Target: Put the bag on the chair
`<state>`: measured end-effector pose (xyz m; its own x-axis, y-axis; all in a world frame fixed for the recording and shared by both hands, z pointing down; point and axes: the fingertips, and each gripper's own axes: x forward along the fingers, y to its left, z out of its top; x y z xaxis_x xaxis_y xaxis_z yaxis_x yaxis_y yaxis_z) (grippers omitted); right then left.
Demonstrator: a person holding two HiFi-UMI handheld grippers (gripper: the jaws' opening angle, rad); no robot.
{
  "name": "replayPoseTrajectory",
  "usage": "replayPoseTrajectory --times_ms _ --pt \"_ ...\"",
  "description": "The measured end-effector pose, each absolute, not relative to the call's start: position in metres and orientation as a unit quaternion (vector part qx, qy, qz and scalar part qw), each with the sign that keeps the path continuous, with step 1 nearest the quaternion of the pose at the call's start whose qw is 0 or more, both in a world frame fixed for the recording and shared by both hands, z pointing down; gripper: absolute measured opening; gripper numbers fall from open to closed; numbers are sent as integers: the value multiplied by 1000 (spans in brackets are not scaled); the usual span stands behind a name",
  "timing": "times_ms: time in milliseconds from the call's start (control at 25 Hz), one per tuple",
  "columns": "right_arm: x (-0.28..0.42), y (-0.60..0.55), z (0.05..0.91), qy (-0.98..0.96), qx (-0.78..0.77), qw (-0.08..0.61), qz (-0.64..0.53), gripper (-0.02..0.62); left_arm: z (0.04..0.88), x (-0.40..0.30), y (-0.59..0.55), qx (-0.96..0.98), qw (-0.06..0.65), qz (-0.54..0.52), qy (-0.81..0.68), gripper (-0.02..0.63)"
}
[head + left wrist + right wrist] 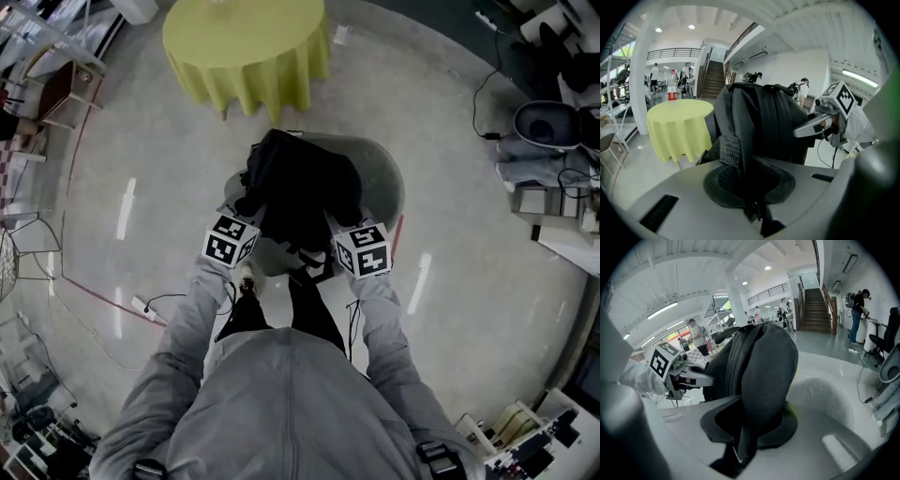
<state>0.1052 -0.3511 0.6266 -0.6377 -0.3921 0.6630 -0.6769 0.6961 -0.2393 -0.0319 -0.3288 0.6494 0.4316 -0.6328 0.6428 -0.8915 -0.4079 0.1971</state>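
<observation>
While both tongs are clamped on the black bag [300, 183], the left tongs [750, 192] on a strap and the right tongs [739, 439] on a fold of its fabric, the bag stands upright between them over the seat of the grey chair [386, 176]. Whether its bottom touches the seat I cannot tell, because the bag covers most of the chair and hides the tips of the tongs in the head view. Behind the chair a round surface with a yellow cloth [246, 47] is cut off at the top edge.
</observation>
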Motion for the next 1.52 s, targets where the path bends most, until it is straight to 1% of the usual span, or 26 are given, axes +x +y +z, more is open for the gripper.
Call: replayPoseTrajectory --times_ms 200,560,1000,1120,1160,1240,1320,1440,1520 --pt "106 -376 679 -856 293 330 270 78 697 -34 -360 789 292 269 -469 41" --pt "109 -412 738 -835 296 351 305 78 754 -34 -394 770 329 293 -462 43" --pt "120 -435 778 -811 312 358 341 89 792 -26 -417 762 333 324 -452 45" --pt "126 -440 785 -801 321 366 348 104 797 -21 -423 768 335 320 -442 58" --pt "127 -441 787 -798 323 370 348 118 798 -19 -424 773 341 314 -433 73" --pt "130 -442 790 -792 330 377 348 154 801 -16 -424 780 355 309 -412 138" --pt "136 -441 791 -786 343 377 350 201 804 -18 -422 783 362 311 -400 155" --pt "148 -434 786 -778 365 372 352 210 806 -24 -415 777 381 301 -401 167" --pt "155 -428 780 -773 381 370 346 210 803 -32 -409 771 380 299 -415 173"
